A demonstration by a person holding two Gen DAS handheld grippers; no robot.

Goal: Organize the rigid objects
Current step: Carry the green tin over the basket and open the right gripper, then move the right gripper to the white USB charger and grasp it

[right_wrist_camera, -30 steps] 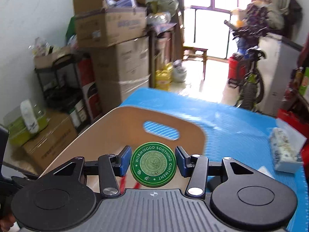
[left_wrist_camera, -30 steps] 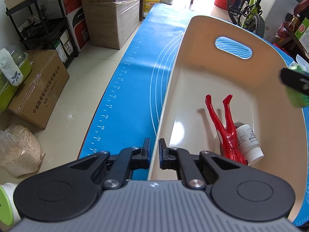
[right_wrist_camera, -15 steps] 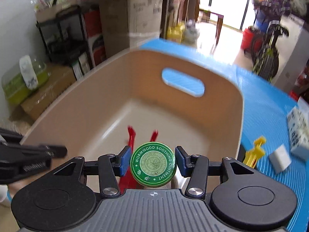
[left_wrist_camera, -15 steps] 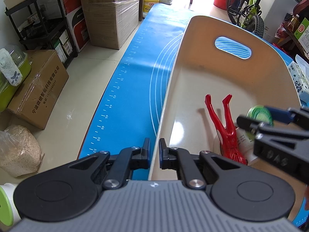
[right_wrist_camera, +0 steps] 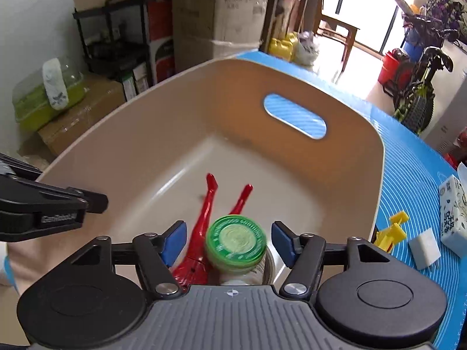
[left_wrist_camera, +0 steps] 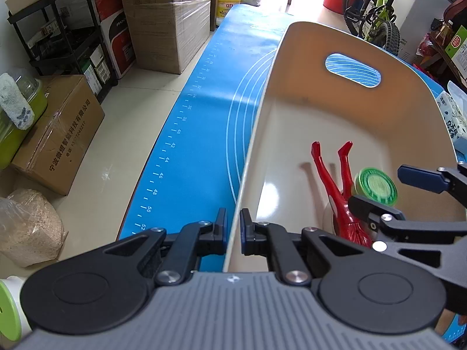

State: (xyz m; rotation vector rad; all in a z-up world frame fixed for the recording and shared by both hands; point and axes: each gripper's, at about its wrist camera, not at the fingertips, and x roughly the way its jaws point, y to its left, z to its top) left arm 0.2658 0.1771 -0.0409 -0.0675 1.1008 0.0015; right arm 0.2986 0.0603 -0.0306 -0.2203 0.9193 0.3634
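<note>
A beige bin [left_wrist_camera: 292, 96] [right_wrist_camera: 181, 122] with a handle slot stands on the blue mat [left_wrist_camera: 204, 122]. My left gripper [left_wrist_camera: 232, 227] is shut on the bin's near left rim. My right gripper [right_wrist_camera: 229, 240] is open over the bin; it also shows in the left wrist view [left_wrist_camera: 388, 189]. The round green ointment tin [right_wrist_camera: 235, 240] [left_wrist_camera: 376, 186] is blurred between the spread fingers, free of the pads, above a white bottle [right_wrist_camera: 242, 277]. A red figure [right_wrist_camera: 204, 224] [left_wrist_camera: 335, 186] lies in the bin.
On the mat right of the bin lie a yellow clip [right_wrist_camera: 392, 230], a white block [right_wrist_camera: 423, 248] and a tissue pack [right_wrist_camera: 454, 213]. Cardboard boxes [left_wrist_camera: 55, 134], a black shelf [left_wrist_camera: 64, 38] and a bicycle [left_wrist_camera: 376, 8] stand around the table.
My right gripper moved down into the bin and opened, letting go of the green tin, which drops toward the bottle. My left gripper stayed on the rim.
</note>
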